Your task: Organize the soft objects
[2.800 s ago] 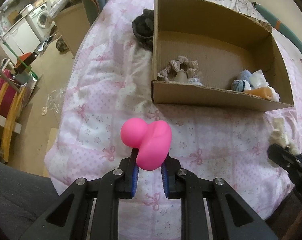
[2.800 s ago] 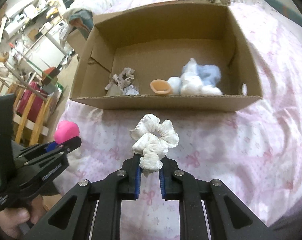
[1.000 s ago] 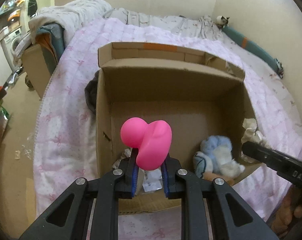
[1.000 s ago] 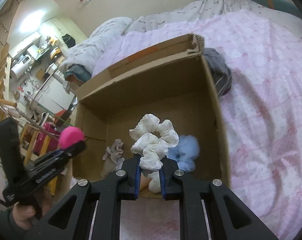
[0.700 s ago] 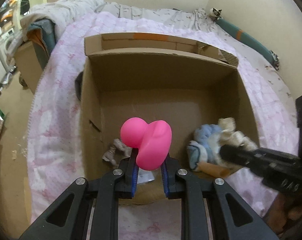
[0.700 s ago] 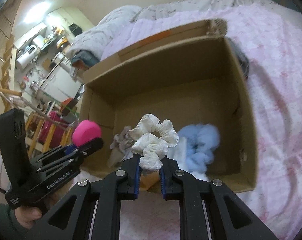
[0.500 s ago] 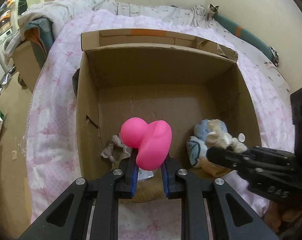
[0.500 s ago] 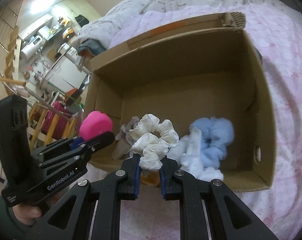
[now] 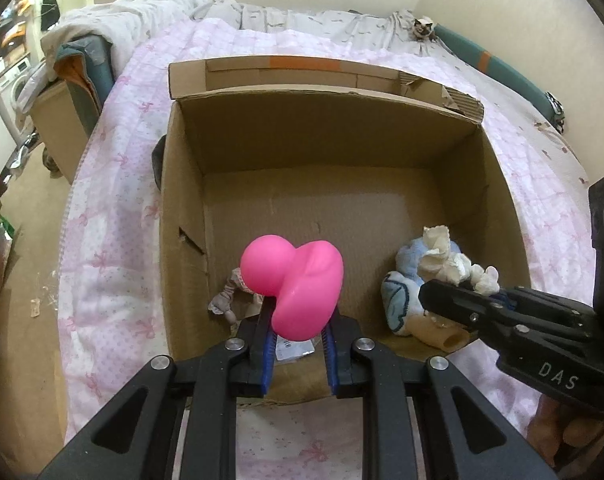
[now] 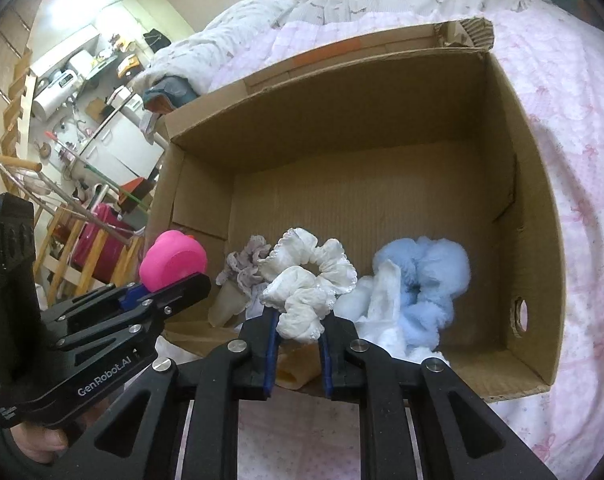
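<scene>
Gripping pink duck toy (image 9: 292, 288), left gripper (image 9: 298, 350) jaws clamped on its base, held over near-left part of open cardboard box (image 9: 502, 184). Right gripper (image 10: 298, 354) jaws pinched on white scrunchie (image 10: 308, 280), held above box's near wall. Box sits on bed with pink bow-print cover (image 9: 114, 216). Inside box along near wall: grey scrunchie (image 10: 244, 266) left, fluffy blue scrunchie (image 10: 434, 276) right, beige tube-shaped piece (image 9: 442, 330) beside it.
</scene>
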